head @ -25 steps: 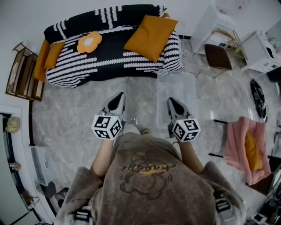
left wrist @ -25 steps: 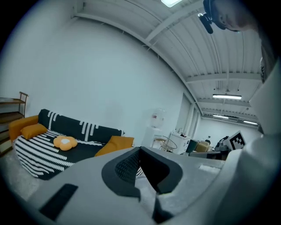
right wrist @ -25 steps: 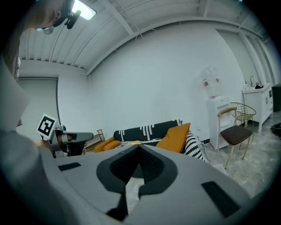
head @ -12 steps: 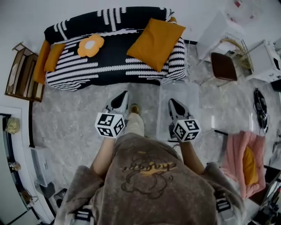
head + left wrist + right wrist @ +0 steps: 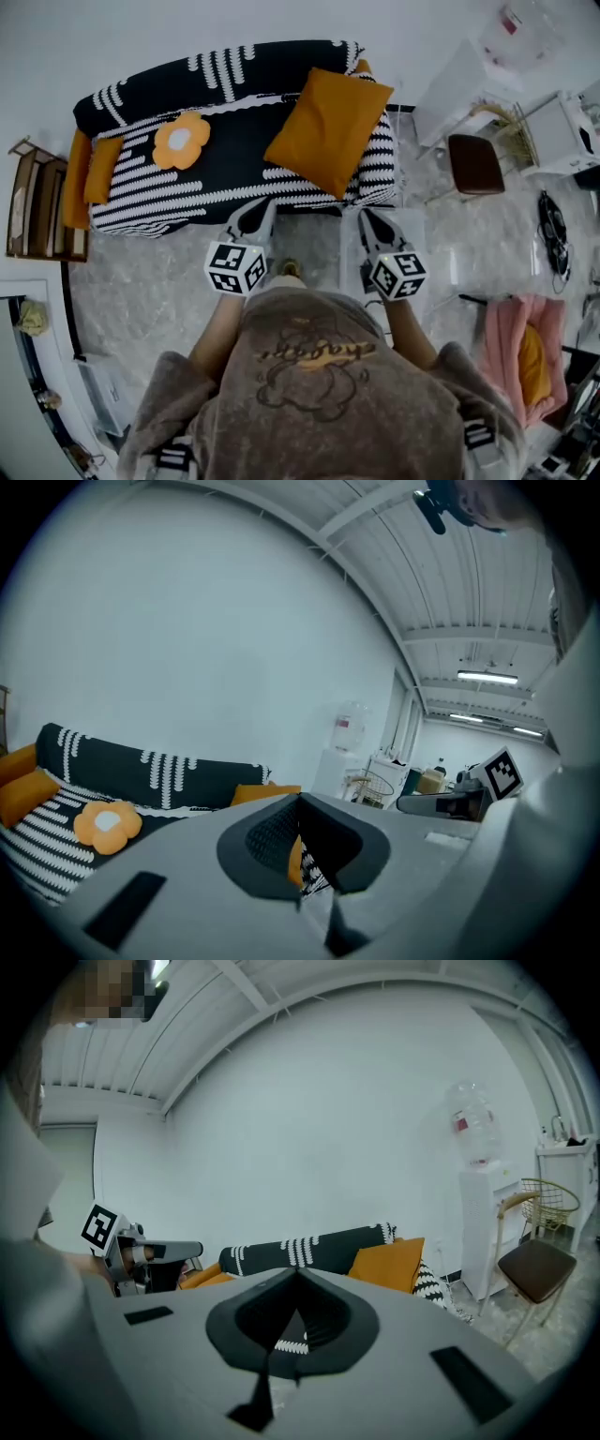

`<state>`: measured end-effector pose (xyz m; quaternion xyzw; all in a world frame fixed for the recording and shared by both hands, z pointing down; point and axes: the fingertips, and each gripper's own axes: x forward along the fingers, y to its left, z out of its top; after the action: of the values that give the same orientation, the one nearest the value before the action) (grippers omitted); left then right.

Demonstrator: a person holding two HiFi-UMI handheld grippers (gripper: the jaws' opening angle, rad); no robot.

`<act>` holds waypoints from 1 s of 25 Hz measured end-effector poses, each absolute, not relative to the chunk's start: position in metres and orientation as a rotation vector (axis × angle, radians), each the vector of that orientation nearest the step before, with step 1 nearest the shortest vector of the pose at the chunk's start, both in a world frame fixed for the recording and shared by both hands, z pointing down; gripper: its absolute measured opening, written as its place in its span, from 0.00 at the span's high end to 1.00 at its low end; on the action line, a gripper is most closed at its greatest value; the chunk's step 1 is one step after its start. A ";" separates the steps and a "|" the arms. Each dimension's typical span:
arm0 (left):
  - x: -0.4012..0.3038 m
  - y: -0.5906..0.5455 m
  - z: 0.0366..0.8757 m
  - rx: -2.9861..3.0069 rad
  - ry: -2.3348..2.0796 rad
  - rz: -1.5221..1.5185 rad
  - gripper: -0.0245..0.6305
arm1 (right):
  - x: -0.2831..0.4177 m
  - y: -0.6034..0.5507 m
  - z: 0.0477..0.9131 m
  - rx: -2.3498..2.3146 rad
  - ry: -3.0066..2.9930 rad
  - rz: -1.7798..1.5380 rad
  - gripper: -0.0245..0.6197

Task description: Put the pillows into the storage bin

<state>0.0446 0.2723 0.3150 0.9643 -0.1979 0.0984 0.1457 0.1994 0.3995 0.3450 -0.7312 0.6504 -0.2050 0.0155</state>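
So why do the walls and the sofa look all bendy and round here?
Head view: the wide lens bows the striped sofa and the floor into a curve. Left gripper view: ceiling beams bend, the corners go black. Right gripper view: the same rounding, and the water dispenser leans.

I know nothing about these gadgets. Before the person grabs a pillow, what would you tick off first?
1. Left gripper empty: ok, jaws together on nothing.
2. Right gripper empty: ok, the same.
3. Jaws open for a grab: not ok, both are shut.
4. Big orange pillow free to take: ok, it lies uncovered on the sofa.
5. Storage bin close by: ok, on the floor at the sofa's end.
6. Bin empty inside: cannot tell, the right gripper hides part of it.
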 end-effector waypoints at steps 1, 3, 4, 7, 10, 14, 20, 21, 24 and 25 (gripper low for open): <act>0.054 0.259 0.314 2.779 -0.559 0.281 0.96 | 0.208 0.388 0.345 -2.282 2.012 -0.640 0.96; 0.071 0.234 0.313 2.778 -0.544 0.281 0.96 | 0.224 0.366 0.346 -2.298 1.993 -0.649 0.96; 0.079 0.223 0.313 2.775 -0.538 0.282 0.96 | 0.231 0.357 0.346 -2.307 1.984 -0.656 0.96; 0.106 0.192 0.315 2.757 -0.524 0.286 0.96 | 0.257 0.331 0.346 -2.325 1.968 -0.671 0.96; 0.136 0.162 0.319 2.752 -0.522 0.292 0.96 | 0.287 0.302 0.351 -2.332 1.975 -0.680 0.96; 0.173 0.123 0.325 2.736 -0.541 0.295 0.96 | 0.326 0.262 0.358 -2.319 1.998 -0.693 0.96; 0.222 0.076 0.330 2.693 -0.594 0.291 0.96 | 0.377 0.206 0.362 -2.268 2.050 -0.736 0.96; 0.228 0.070 0.332 2.685 -0.604 0.293 0.96 | 0.382 0.198 0.364 -2.260 2.062 -0.740 0.96; 0.247 0.052 0.336 2.677 -0.620 0.298 0.96 | 0.397 0.174 0.367 -2.249 2.092 -0.741 0.96; 0.251 0.048 0.337 2.674 -0.620 0.304 0.96 | 0.400 0.168 0.369 -2.247 2.093 -0.749 0.96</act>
<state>0.2510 0.0476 0.3368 0.9508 -0.2205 0.1080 0.1887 0.4005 0.1678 0.3692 -0.7109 0.6621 -0.2370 -0.0096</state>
